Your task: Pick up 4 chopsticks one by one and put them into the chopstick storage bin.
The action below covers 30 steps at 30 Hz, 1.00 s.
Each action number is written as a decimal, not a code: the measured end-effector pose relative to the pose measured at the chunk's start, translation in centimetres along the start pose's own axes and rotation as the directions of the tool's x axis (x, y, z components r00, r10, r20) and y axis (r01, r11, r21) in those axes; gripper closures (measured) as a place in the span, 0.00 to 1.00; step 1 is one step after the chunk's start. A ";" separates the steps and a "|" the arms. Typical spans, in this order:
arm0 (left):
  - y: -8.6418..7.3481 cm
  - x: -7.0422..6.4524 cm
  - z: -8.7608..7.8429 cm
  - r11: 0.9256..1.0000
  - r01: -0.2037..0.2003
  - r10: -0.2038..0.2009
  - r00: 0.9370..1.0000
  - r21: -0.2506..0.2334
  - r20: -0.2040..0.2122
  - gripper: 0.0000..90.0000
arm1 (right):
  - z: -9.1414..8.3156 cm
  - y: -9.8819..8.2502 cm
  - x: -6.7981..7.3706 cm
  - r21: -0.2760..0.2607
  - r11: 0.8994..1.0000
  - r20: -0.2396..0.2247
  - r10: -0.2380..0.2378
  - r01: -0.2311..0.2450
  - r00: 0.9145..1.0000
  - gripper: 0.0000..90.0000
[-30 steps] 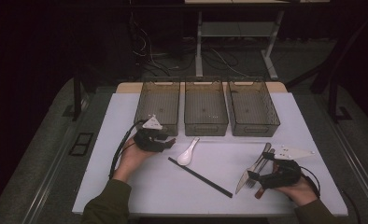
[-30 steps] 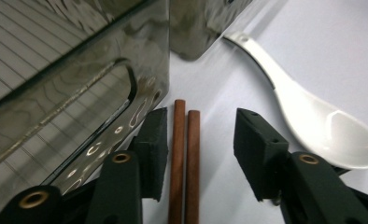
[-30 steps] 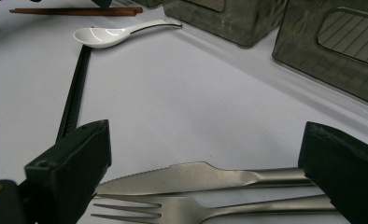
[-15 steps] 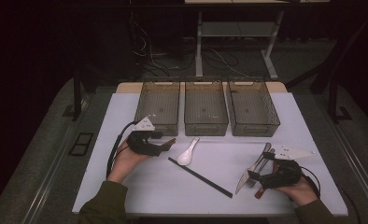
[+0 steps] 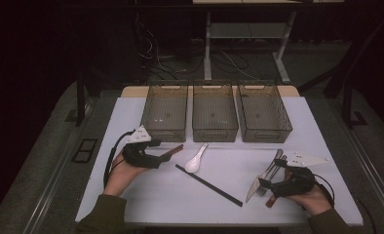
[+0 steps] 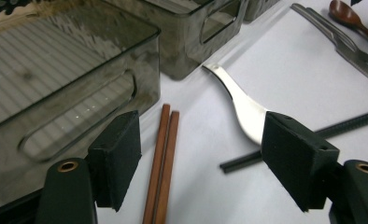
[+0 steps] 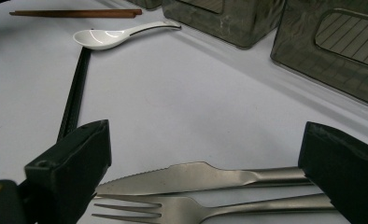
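Since the earlier frame my left gripper (image 5: 164, 155) has drawn back toward the left edge of the table and lifted a little, and its jaws have just been opening; the brown chopsticks (image 6: 162, 161) now lie loose on the white table (image 5: 146, 195) between the spread pads, touched by neither. In the left gripper view the two sticks lie side by side, touching each other, running away from the jaws toward the near wall of the left bin (image 6: 70, 93). Just beyond the right-hand pad lies the white spoon (image 6: 240, 105), its handle pointing toward the bins, and below it a pair of black chopsticks (image 6: 313, 135) crosses the table at a slant. My left hand (image 5: 119, 175) wraps the gripper body from below. My right gripper (image 5: 264, 186) has kept its place near the table's front right corner, jaws released and standing wide. In the right gripper view a steel knife (image 7: 196, 176) and a steel fork (image 7: 182, 209) lie flat between the two pads, side by side, the knife's blade and the fork's tines pointing left; I cannot tell whether the pads touch them. From the high view a brown spoon's handle (image 5: 269, 201) shows just beside my right hand (image 5: 312, 197). Three smoky see-through bins stand in a row at the far side of the table: left, middle bin (image 5: 214, 114) and right bin (image 5: 263, 114).
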<state>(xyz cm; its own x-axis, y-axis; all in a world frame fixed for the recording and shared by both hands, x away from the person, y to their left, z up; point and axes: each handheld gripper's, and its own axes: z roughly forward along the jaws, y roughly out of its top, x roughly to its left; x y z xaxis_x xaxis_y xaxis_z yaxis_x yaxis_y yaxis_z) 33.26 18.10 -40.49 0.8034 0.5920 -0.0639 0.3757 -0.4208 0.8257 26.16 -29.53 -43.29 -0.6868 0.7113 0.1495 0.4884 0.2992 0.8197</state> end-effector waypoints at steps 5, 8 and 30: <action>-1.2 -0.1 -1.4 1.000 0.001 -0.001 1.000 -0.010 -0.014 0.31 | 0.1 0.0 0.0 0.002 1.000 0.001 -0.008 0.008 1.000 0.03; -2.0 -0.1 -2.0 1.000 0.003 -0.003 1.000 -0.017 -0.016 0.34 | 0.1 0.0 0.0 0.005 1.000 0.001 -0.008 0.008 1.000 0.03; -3.9 1.3 -0.6 0.994 -0.012 0.017 0.999 0.108 -0.051 0.81 | 0.2 0.0 -0.1 0.009 1.000 -0.001 -0.007 0.007 1.000 0.03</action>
<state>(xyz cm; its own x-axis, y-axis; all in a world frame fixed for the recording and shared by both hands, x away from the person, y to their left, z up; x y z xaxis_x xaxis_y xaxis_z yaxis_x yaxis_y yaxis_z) 32.56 20.93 -43.48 0.7851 0.6191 -0.0208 0.4139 -0.4993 0.7612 26.35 -29.47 -43.48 -0.6908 0.7086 0.1437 0.4879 0.3101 0.8159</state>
